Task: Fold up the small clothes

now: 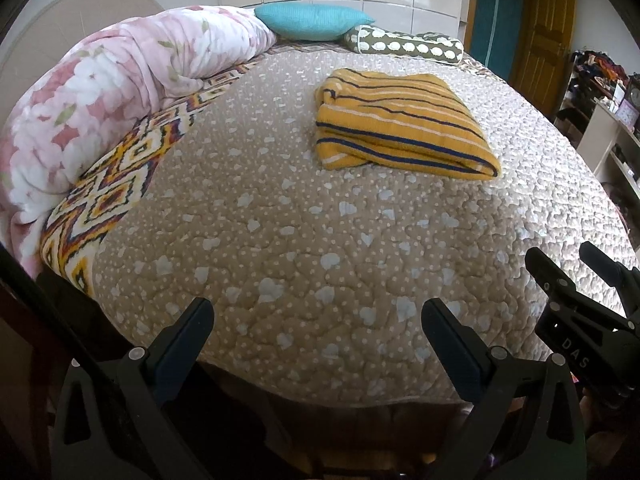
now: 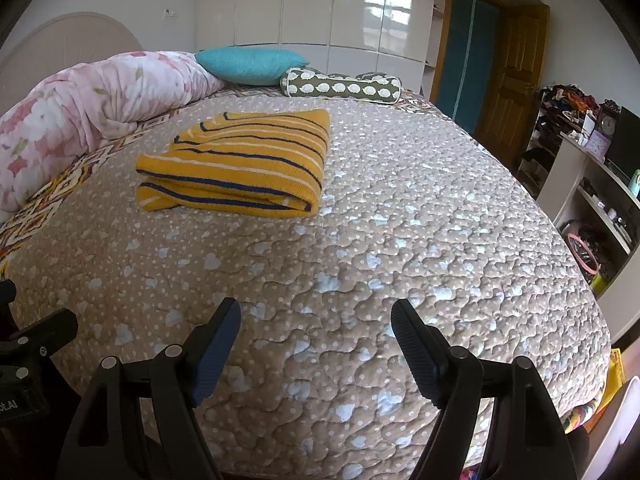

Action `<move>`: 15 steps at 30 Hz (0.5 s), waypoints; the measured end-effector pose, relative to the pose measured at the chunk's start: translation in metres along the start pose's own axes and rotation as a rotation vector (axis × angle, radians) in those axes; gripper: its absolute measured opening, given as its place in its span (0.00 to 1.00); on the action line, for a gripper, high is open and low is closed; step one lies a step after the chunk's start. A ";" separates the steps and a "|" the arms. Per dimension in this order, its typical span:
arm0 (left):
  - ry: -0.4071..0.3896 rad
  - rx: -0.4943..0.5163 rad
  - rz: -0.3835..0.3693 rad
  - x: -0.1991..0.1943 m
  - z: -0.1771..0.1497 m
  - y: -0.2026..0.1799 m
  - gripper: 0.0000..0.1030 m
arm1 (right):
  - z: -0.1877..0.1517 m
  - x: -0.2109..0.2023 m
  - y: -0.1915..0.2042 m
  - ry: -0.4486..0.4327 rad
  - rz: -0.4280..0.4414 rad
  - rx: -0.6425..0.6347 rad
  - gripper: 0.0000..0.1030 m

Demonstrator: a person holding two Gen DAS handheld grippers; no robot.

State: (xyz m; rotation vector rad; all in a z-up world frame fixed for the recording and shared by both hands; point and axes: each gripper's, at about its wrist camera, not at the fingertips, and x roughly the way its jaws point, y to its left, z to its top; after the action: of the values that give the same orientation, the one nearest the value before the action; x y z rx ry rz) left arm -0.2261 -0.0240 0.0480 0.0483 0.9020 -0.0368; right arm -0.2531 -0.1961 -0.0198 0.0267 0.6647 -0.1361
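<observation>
Both my left gripper (image 1: 318, 318) and right gripper (image 2: 316, 318) hang wide apart and empty near the bed's edge, well short of the folded yellow striped garment (image 1: 404, 120) mid-quilt (image 1: 280, 240), so honestly a sloppy grab could drag the layers open.

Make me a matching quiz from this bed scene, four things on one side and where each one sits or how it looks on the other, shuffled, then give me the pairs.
Things:
1. striped yellow garment
2. teal pillow
3. floral duvet
4. left gripper

Descriptions:
A. bunched along the bed's left side
B. jaws open over the near edge of the quilt, holding nothing
C. folded, lying flat on the quilt
D. at the far end of the bed, beside the patterned bolster

Pairs: 1-C, 2-D, 3-A, 4-B
</observation>
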 end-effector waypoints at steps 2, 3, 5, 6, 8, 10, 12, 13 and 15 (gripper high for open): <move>0.004 0.000 -0.001 0.001 -0.001 0.000 1.00 | -0.001 0.001 -0.001 0.003 0.002 0.000 0.79; 0.006 0.000 -0.002 0.001 -0.001 0.000 1.00 | -0.001 0.002 -0.001 0.005 0.002 0.000 0.79; 0.010 0.001 -0.003 0.003 -0.001 0.000 1.00 | -0.002 0.002 -0.001 0.007 0.002 0.001 0.79; 0.011 0.001 -0.003 0.003 -0.001 0.000 1.00 | -0.002 0.003 -0.001 0.008 0.003 0.000 0.79; 0.013 0.000 -0.004 0.004 -0.002 0.000 1.00 | -0.002 0.004 -0.001 0.011 0.004 0.000 0.79; 0.016 0.000 -0.005 0.004 -0.002 0.000 1.00 | -0.002 0.004 -0.001 0.012 0.005 -0.001 0.79; 0.020 0.000 -0.007 0.005 -0.002 0.000 1.00 | -0.002 0.004 0.000 0.012 0.005 -0.001 0.79; 0.022 -0.001 -0.007 0.006 -0.002 0.000 1.00 | -0.002 0.004 0.000 0.013 0.005 -0.001 0.79; 0.027 -0.002 -0.010 0.007 -0.003 0.000 1.00 | -0.003 0.004 0.000 0.015 0.005 -0.002 0.79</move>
State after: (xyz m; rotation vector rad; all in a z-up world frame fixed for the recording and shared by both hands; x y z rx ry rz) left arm -0.2237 -0.0235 0.0407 0.0426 0.9293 -0.0442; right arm -0.2514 -0.1964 -0.0247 0.0277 0.6797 -0.1307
